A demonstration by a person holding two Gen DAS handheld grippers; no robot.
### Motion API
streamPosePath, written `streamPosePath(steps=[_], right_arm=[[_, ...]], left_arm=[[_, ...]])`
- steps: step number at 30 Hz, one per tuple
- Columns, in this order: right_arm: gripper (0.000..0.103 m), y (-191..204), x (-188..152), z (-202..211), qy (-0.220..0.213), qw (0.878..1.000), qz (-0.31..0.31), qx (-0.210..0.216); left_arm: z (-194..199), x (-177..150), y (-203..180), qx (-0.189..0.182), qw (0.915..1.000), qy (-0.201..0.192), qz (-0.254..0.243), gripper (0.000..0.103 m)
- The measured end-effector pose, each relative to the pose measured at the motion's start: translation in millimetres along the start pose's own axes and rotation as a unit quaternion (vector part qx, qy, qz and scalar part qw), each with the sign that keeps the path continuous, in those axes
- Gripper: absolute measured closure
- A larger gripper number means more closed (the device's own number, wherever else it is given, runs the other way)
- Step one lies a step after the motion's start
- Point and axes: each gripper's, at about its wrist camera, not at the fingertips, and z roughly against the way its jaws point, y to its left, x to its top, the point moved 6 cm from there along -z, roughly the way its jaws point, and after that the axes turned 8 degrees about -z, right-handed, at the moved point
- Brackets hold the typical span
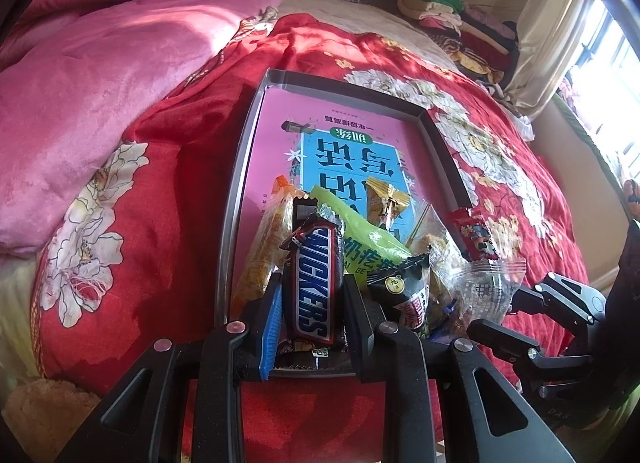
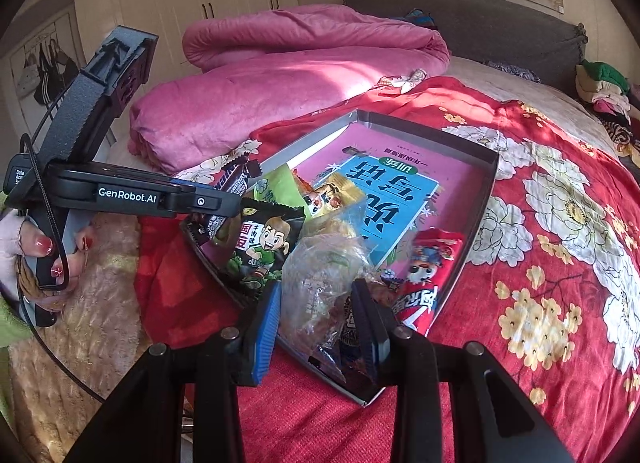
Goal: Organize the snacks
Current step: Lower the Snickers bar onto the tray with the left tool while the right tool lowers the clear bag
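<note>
Nearest the left wrist camera, the left gripper point(image 1: 310, 299) is clenched on a Snickers bar point(image 1: 314, 283), its blue-edged pad on one side of the brown wrapper and the black finger on the other. The bar stands lengthwise between the fingers, its crimped top end pointing away over the near end of a shallow grey box lid point(image 1: 436, 131).

Closest to the right wrist camera, the right gripper point(image 2: 316, 319) grasps a clear plastic snack packet point(image 2: 320, 283), the crumpled film pinched between its two pads at the lid's point(image 2: 486, 199) near corner.

The lid lies on a red floral quilt point(image 1: 168, 191) spread over a bed. Inside it lies a pink and blue book point(image 1: 352, 143), printed side up. The other snacks are heaped over the lid's near end: an orange packet point(image 1: 264, 247) along the left wall, a green pouch point(image 1: 360, 239), a small gold packet point(image 1: 386, 199), a black packet with a cartoon boy point(image 2: 260, 243), and a red packet point(image 2: 428, 283) leaning against the right wall.

A folded pink blanket point(image 2: 280, 75) sits beyond the quilt. In the right wrist view a hand point(image 2: 36, 251) with red-painted nails holds the left gripper's handle.
</note>
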Motion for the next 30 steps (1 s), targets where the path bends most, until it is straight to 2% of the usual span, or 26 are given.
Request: streamPosePath(steps=[16, 25, 30], right_arm=[[0.066, -4.0, -4.6, 5.0, 0.005, 1.000, -0.025, -0.002], [0.066, -0.3, -2.2, 0.8, 0.004, 1.000, -0.015, -0.007], [0.063, -2.5, -2.2, 2.6, 0.001, 1.000, -0.019, -0.011]], left_arm=[[1.6, 0.9, -1.5, -0.004, 1.0000, -0.004, -0.002, 0.074], [2.0, 0.0, -2.1, -0.003, 1.0000, -0.002, -0.003, 0.074], [2.2, 0.0, -1.9, -0.004, 1.0000, -0.003, -0.003, 0.074]])
